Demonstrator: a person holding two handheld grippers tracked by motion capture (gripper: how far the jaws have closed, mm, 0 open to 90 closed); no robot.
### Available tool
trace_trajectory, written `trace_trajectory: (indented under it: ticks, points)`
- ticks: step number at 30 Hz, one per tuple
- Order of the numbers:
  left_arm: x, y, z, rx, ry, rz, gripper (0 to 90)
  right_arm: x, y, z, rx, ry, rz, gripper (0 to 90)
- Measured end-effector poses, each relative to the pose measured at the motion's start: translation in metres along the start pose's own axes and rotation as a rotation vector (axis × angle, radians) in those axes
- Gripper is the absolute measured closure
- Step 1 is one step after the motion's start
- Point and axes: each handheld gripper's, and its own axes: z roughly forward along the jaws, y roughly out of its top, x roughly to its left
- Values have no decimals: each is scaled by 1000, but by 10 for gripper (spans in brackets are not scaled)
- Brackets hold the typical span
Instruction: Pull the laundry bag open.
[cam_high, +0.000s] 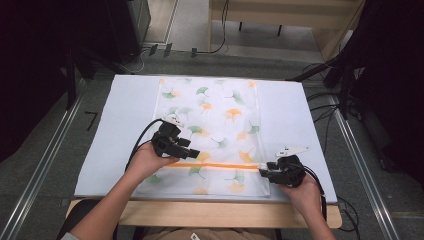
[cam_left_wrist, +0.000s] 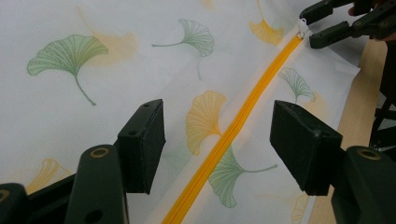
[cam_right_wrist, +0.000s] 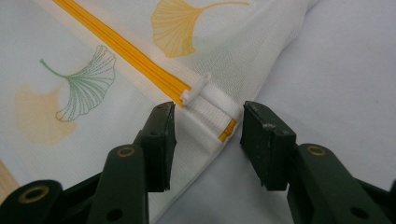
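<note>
While both grippers (cam_high: 192, 153) (cam_high: 264, 172) hovering open: bag (cam_high: 220, 120) lying soft, limp; gripping white zipper tab (cam_right_wrist: 201, 88) looking best.

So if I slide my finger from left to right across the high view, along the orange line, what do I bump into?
Bare white table cover → left tongs → orange zipper on the ginkgo-leaf mesh bag → right tongs at the zipper's end → white table cover again.
</note>
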Motion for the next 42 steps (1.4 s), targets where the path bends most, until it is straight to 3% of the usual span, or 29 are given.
trace_trajectory:
  ticks: [8,18,23,28,36,42]
  points:
    - [-1,0,2,7,-2,6,362,5,1,3,7,-58,-34,678]
    - [-5,0,7,10,-18,3,370,10,7,5,38,-56,-14,837]
    - [-11,0,13,-9,-48,15,401,3,14,5,76,2,39,859]
    - [-17,0,17,-18,-51,40,443,2,17,2,70,20,52,859]
    - [-30,0,25,-31,-87,80,524,1,22,-14,-4,63,83,858]
    - [-42,1,36,-28,-105,111,534,6,26,-22,-40,77,57,857]
